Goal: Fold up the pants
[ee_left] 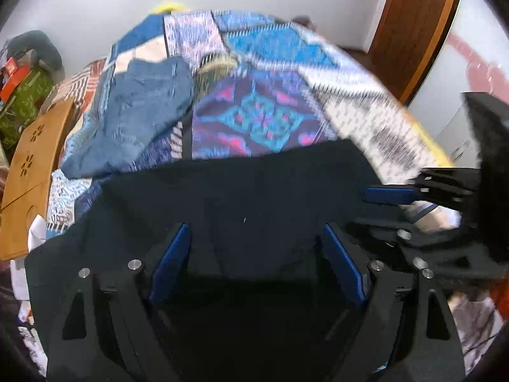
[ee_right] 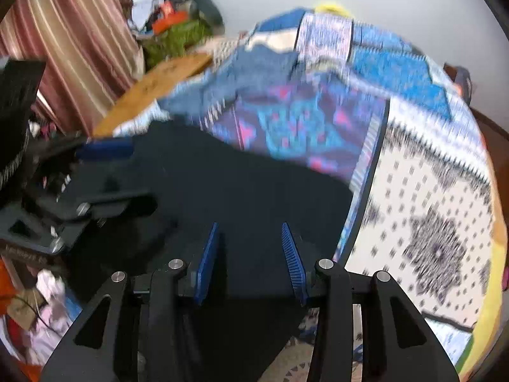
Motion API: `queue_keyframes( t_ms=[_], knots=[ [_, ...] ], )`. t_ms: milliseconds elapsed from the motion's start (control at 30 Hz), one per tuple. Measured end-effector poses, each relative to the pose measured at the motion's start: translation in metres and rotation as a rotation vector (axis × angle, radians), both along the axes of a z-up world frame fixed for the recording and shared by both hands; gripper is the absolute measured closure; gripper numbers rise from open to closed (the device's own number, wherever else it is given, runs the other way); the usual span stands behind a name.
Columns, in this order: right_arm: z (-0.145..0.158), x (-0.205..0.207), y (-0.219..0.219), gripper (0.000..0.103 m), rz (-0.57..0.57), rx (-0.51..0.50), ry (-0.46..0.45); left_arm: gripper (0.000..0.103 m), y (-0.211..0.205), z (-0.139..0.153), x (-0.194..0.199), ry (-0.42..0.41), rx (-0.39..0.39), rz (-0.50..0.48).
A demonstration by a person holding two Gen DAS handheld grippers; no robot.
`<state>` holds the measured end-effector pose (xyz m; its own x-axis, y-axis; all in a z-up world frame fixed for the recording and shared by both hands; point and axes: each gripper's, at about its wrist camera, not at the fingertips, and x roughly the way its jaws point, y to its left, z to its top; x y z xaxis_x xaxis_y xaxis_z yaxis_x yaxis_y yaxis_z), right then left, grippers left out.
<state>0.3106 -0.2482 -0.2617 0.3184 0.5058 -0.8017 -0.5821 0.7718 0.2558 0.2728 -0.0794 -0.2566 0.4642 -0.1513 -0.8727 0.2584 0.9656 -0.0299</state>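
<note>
Dark, nearly black pants [ee_left: 241,197] lie spread on a patterned bedspread [ee_left: 270,108], near its front edge. My left gripper [ee_left: 256,232] hovers over them with its blue pads wide apart and nothing pinched. In the right wrist view the same pants [ee_right: 241,184] fill the middle, and my right gripper [ee_right: 249,227] stands over them, jaws parted, with only flat cloth below. Each gripper shows in the other's view: the right gripper [ee_left: 375,208] at the pants' right edge, the left gripper [ee_right: 127,175] at their left edge. Both views are motion-blurred.
A blue denim garment [ee_left: 143,105] lies crumpled on the bed behind the pants. A wooden board [ee_left: 35,165] leans at the bed's left side, with a green bundle [ee_left: 25,102] beyond it. A brown door [ee_left: 413,31] stands at the right and a striped curtain [ee_right: 73,41] hangs at the left.
</note>
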Motion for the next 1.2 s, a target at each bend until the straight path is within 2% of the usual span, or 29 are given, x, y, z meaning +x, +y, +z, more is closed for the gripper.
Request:
queue_keyframes(
  t_ms=[100, 167, 433, 633, 700, 867, 933, 967, 1100, 1200],
  knots=[
    [-0.003, -0.022, -0.007, 0.065, 0.024, -0.014, -0.042, 0.018, -0.004, -0.01, -0.011, -0.024, 0.07, -0.029],
    [-0.003, -0.029, -0.014, 0.065, 0.029, -0.019, -0.039, 0.018, -0.002, -0.01, -0.025, -0.04, 0.092, -0.049],
    [-0.001, -0.058, -0.038, 0.065, -0.005, -0.001, -0.03, 0.017, 0.043, -0.002, -0.072, -0.039, 0.041, 0.02],
    [0.007, -0.057, -0.055, 0.064, -0.09, 0.048, -0.023, 0.018, 0.08, 0.016, -0.099, -0.085, 0.061, 0.137],
    [0.004, -0.047, -0.058, 0.06, -0.133, 0.056, -0.01, 0.018, 0.097, 0.024, -0.105, -0.114, 0.067, 0.19],
    [-0.012, -0.025, -0.053, 0.059, -0.164, 0.086, 0.066, 0.018, 0.137, 0.036, -0.114, -0.145, 0.021, 0.3],
    [-0.015, -0.02, -0.047, 0.058, -0.159, 0.101, 0.054, 0.018, 0.16, 0.038, -0.119, -0.147, 0.0, 0.36],
    [-0.017, -0.018, -0.043, 0.06, -0.156, 0.098, 0.052, 0.018, 0.17, 0.039, -0.122, -0.146, -0.012, 0.387],
    [-0.017, -0.013, -0.033, 0.087, -0.146, 0.066, 0.002, 0.018, 0.205, 0.044, -0.131, -0.138, -0.04, 0.469],
    [-0.015, -0.012, -0.032, 0.094, -0.13, 0.035, -0.036, 0.018, 0.229, 0.054, -0.14, -0.149, 0.025, 0.513]
  ],
)
